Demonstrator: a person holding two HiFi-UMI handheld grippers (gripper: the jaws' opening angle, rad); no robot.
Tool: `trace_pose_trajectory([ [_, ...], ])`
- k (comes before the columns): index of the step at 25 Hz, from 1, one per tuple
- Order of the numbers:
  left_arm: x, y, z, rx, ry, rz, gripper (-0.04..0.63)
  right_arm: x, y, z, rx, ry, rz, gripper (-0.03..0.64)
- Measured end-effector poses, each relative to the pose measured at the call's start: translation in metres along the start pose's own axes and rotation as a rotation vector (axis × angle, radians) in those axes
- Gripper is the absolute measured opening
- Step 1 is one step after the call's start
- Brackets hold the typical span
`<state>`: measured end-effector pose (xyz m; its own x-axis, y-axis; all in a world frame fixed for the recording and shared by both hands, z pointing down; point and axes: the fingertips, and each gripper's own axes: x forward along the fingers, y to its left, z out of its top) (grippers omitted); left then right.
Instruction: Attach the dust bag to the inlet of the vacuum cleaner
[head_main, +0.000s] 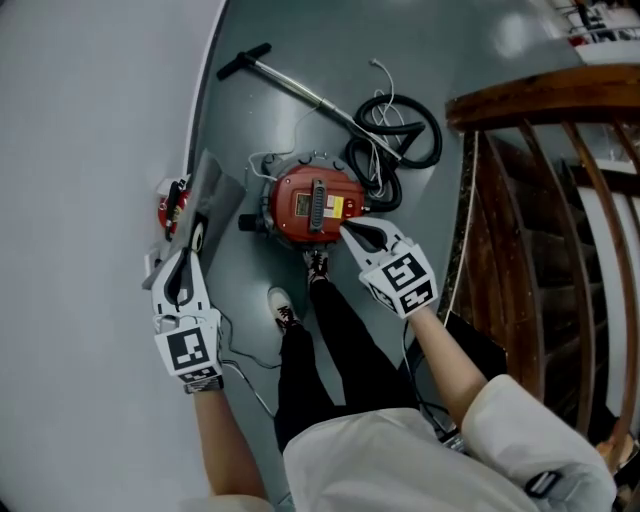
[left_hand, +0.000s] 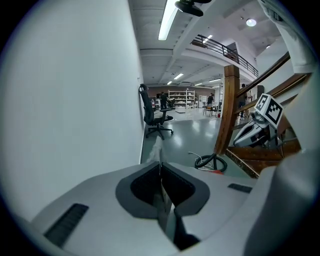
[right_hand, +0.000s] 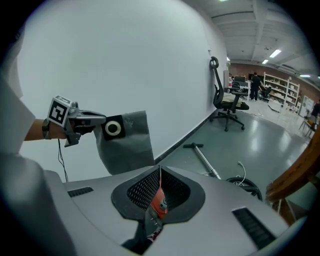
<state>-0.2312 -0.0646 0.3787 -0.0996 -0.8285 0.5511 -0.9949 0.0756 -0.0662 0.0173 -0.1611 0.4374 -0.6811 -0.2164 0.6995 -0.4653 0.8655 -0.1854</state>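
My left hand-held gripper (head_main: 196, 232) is pinched tight on a top corner of the dust bag (right_hand: 127, 147). The bag hangs flat below it, with the collar (right_hand: 113, 128) right beside the jaws. I judge that puts the collar where I can best steer it onto the inlet. The bag is a limp grey rectangle that looks like fabric or paper. Its collar is a stiff black square with a pale ring round the hole. It hangs at 9 o'clock of the vacuum cleaner (head_main: 315, 205), close to the white wall (head_main: 90, 150) and apart from the machine.

My right hand-held gripper (head_main: 352, 233) has its jaws closed on nothing. Its tips are over the cleaner's 4 o'clock edge, probably to steady it, though I cannot tell if they touch. The cleaner is a round red drum on the smooth grey floor (head_main: 250, 120). A glossy black coiled hose (head_main: 400, 140) lies at its 1 o'clock and a metal wand (head_main: 300, 88) at 12.
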Motion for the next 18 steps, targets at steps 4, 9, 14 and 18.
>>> trace_pose_trajectory([
  [4, 0.017, 0.002, -0.022, -0.020, 0.023, 0.014, 0.018, 0.023, -0.006, -0.022, 0.062, 0.009, 0.019, 0.031],
  [9, 0.036, -0.001, -0.050, -0.013, 0.049, 0.011, 0.018, 0.045, -0.014, -0.044, 0.079, 0.015, 0.030, 0.031],
  [14, 0.052, -0.005, -0.072, -0.009, 0.070, 0.004, 0.018, 0.062, -0.020, -0.062, 0.098, 0.037, 0.037, 0.032],
  [18, 0.068, -0.010, -0.092, -0.007, 0.084, -0.011, 0.018, 0.073, -0.027, -0.074, 0.112, 0.030, 0.040, 0.032],
])
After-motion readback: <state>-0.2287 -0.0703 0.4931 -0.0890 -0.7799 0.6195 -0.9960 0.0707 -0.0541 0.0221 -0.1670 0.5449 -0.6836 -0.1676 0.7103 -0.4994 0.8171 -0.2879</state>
